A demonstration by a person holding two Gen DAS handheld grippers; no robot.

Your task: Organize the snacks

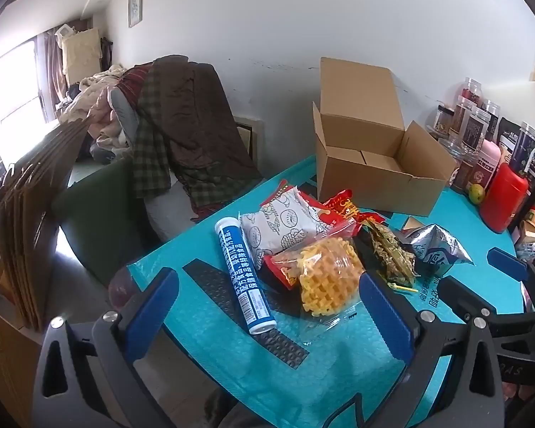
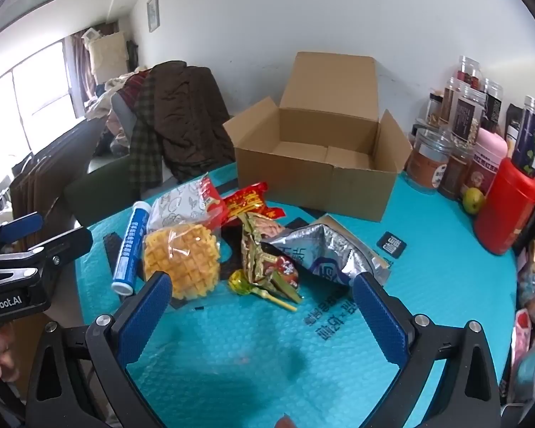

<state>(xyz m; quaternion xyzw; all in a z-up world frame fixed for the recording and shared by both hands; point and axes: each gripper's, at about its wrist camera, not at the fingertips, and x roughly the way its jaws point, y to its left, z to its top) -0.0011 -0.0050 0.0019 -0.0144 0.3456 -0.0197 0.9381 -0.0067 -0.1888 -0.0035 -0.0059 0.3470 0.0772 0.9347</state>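
A pile of snacks lies on the turquoise bubble-wrap mat (image 2: 249, 349). It holds a blue-and-white tube (image 1: 244, 274) (image 2: 130, 249), a bagged yellow waffle (image 1: 326, 278) (image 2: 182, 260), a white patterned packet (image 1: 285, 228), a red packet (image 2: 248, 201), a green-gold packet (image 2: 267, 260), a silver bag (image 2: 324, 253) and a yellow lollipop (image 2: 240, 281). Behind the pile an empty cardboard box (image 1: 374, 185) (image 2: 303, 189) stands with its flaps up. My left gripper (image 1: 267, 306) hovers open over the tube and waffle. My right gripper (image 2: 264, 317) hovers open just before the lollipop and the silver bag. Neither touches anything.
Jars and canisters (image 2: 481, 135), a red canister (image 2: 506, 210) and a green fruit (image 2: 473, 199) line the table's right side. A small black card (image 2: 392, 244) lies on the mat. Left of the table stand a clothes-draped chair (image 1: 182, 125) and flattened cardboard (image 1: 28, 214).
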